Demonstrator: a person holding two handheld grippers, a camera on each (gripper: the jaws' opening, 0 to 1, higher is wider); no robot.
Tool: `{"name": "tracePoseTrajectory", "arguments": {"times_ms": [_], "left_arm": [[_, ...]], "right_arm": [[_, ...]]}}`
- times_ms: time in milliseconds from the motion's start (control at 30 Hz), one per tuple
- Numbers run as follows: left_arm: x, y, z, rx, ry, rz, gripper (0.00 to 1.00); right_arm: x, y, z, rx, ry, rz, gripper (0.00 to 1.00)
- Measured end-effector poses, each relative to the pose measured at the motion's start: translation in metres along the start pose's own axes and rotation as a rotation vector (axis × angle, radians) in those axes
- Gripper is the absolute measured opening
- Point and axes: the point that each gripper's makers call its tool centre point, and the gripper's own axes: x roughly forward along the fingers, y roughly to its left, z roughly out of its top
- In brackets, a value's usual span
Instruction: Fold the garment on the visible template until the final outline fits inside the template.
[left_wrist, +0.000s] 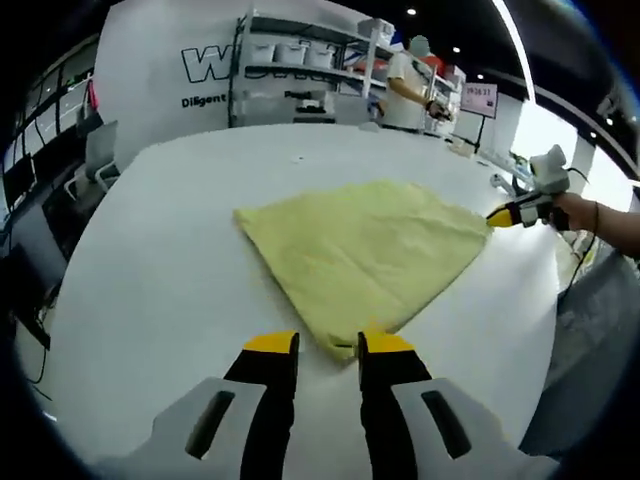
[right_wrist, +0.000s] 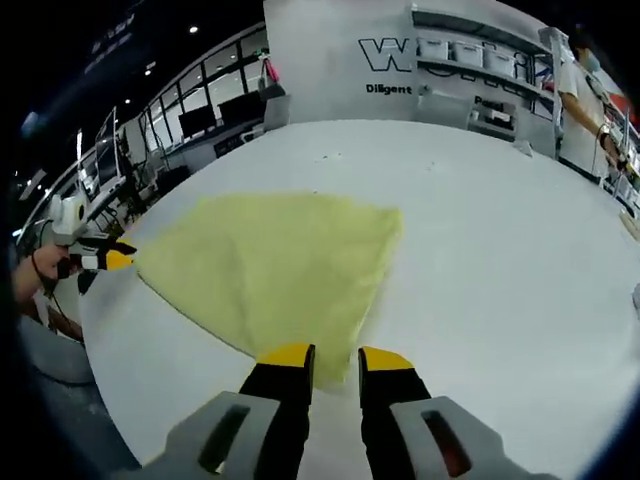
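A pale yellow garment (left_wrist: 365, 245) lies flat on the white table (left_wrist: 150, 270), folded into a rough triangle. My left gripper (left_wrist: 328, 345) stands open at its near corner, with the cloth's tip lying between the jaws. In the left gripper view my right gripper (left_wrist: 510, 213) sits at the garment's far right corner, held by a hand (left_wrist: 590, 215). The right gripper view shows the same garment (right_wrist: 270, 260) from the other side. There my right gripper (right_wrist: 336, 358) is open over the near corner, and my left gripper (right_wrist: 110, 260) touches the far left corner.
Bare white table (right_wrist: 500, 250) spreads wide beyond and beside the cloth. Shelving with bins (left_wrist: 300, 70) lines the back wall, and a person (left_wrist: 410, 85) stands by it. Chairs and desks (left_wrist: 95, 150) stand off the table's left edge.
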Motion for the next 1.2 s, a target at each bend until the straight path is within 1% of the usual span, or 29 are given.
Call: {"name": "tracePoseTrajectory", "arguments": {"times_ms": [67, 133, 200, 333, 367, 400, 467, 500, 533, 633, 667, 700, 767, 833, 867, 900, 933, 967, 1000, 1033, 1067, 1100, 1133, 1167, 1200], "left_arm": [[0.002, -0.002, -0.002, -0.014, 0.0, -0.021, 0.15], [0.004, -0.003, -0.003, -0.011, 0.0, -0.025, 0.14], [0.005, -0.004, -0.005, -0.013, 0.013, -0.032, 0.12], [0.006, -0.005, -0.005, -0.003, 0.001, -0.042, 0.05], [0.006, -0.005, -0.005, 0.002, 0.003, -0.045, 0.05], [0.007, -0.005, -0.005, 0.002, 0.002, -0.048, 0.04], [0.008, -0.006, -0.006, -0.002, 0.001, -0.056, 0.02], [0.008, -0.007, -0.005, -0.009, -0.003, -0.062, 0.02], [0.009, -0.007, -0.005, -0.011, -0.006, -0.065, 0.0], [0.008, -0.008, -0.002, 0.011, -0.019, -0.074, 0.0], [0.007, -0.008, 0.0, 0.036, -0.025, -0.079, 0.0], [0.006, -0.009, 0.002, 0.089, -0.016, -0.097, 0.0], [0.004, -0.009, 0.005, 0.139, -0.003, -0.107, 0.0], [0.001, -0.009, 0.012, 0.221, 0.015, -0.126, 0.0], [0.0, -0.007, 0.015, 0.283, 0.033, -0.133, 0.0], [-0.002, -0.006, 0.015, 0.337, 0.058, -0.149, 0.0], [-0.002, -0.005, 0.016, 0.354, 0.066, -0.146, 0.0], [-0.004, -0.001, 0.017, 0.431, 0.087, -0.151, 0.0], [-0.004, -0.002, 0.017, 0.502, 0.095, -0.173, 0.0], [-0.005, -0.002, 0.018, 0.541, 0.095, -0.179, 0.0], [-0.005, -0.002, 0.015, 0.688, 0.126, -0.21, 0.0], [-0.006, -0.002, 0.01, 0.753, 0.159, -0.229, 0.0], [-0.005, -0.003, 0.004, 0.8, 0.196, -0.248, 0.0], [-0.004, -0.004, 0.001, 0.816, 0.215, -0.259, 0.0], [-0.003, -0.006, -0.003, 0.856, 0.228, -0.275, 0.0]], "right_arm": [[0.0, -0.001, -0.002, 0.007, 0.001, 0.0, 0.11], [0.0, -0.002, -0.006, 0.009, 0.01, -0.001, 0.11], [0.001, -0.002, -0.006, 0.018, 0.011, 0.003, 0.11], [0.002, -0.002, -0.006, 0.023, 0.013, 0.004, 0.1], [0.002, -0.002, -0.007, 0.001, 0.026, -0.01, 0.1], [0.002, 0.001, -0.006, -0.004, 0.022, -0.004, 0.09], [0.003, 0.002, -0.007, 0.01, 0.027, 0.002, 0.09], [0.004, 0.003, -0.011, 0.033, 0.05, 0.002, 0.08], [0.005, 0.002, -0.012, 0.035, 0.05, 0.001, 0.07], [0.005, 0.003, -0.013, 0.037, 0.047, 0.002, 0.01], [0.005, 0.004, -0.013, 0.037, 0.048, 0.001, 0.0], [0.005, 0.004, -0.012, 0.03, 0.048, 0.003, 0.0], [0.005, 0.005, -0.011, 0.025, 0.047, 0.005, 0.0], [0.004, 0.005, -0.009, 0.027, 0.051, -0.002, 0.0], [0.001, 0.005, -0.003, 0.041, 0.025, -0.004, 0.0], [-0.001, 0.004, 0.0, 0.049, 0.015, -0.001, 0.0], [-0.002, 0.003, 0.001, 0.053, 0.014, -0.002, 0.0], [-0.004, 0.002, 0.004, 0.056, 0.009, -0.002, 0.0], [-0.005, 0.001, 0.005, 0.053, 0.006, -0.006, 0.0], [-0.005, 0.0, 0.005, 0.045, 0.011, -0.007, 0.0], [-0.005, 0.0, 0.004, 0.041, 0.015, -0.008, 0.0], [-0.004, 0.0, 0.003, 0.042, 0.019, -0.006, 0.0], [-0.004, 0.0, 0.001, 0.047, 0.029, -0.005, 0.0], [-0.003, 0.0, 0.0, 0.043, 0.034, -0.008, 0.0], [-0.002, -0.001, -0.002, 0.033, 0.045, -0.013, 0.0]]}}
